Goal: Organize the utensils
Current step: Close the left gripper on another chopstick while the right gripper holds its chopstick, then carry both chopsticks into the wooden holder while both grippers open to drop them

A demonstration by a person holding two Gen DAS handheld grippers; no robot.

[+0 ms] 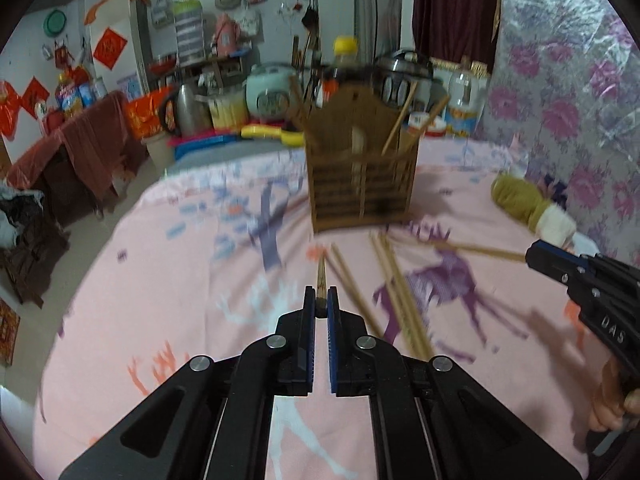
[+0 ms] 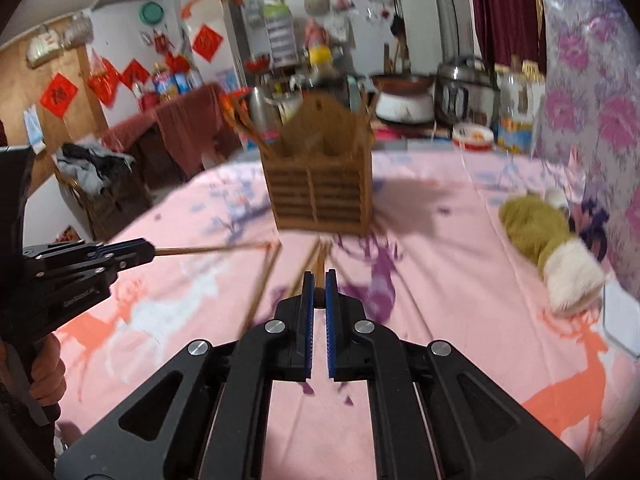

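Left wrist view: the left gripper [image 1: 321,300] is clenched on one chopstick [image 1: 321,276] by its end, so the tip points at 12 o'clock toward the wooden holder [image 1: 360,184], ready to drop in. Loose chopsticks [image 1: 394,292] lie at 1 o'clock on the pink cloth [image 1: 180,280]: thin, pale bamboo. Farther right, the right gripper [image 2: 319,280] grasps another chopstick [image 2: 319,262] likewise.

Lighting: even indoor light, moderately bright, no glare. Shadows: soft, falling right of the wooden holder [image 1: 362,168] and across the pink cloth [image 1: 200,280]. Blur: motion smear on holder, loose chopsticks [image 1: 396,292] and background clutter. Distortion: strong fisheye bending, black vignette at corners.
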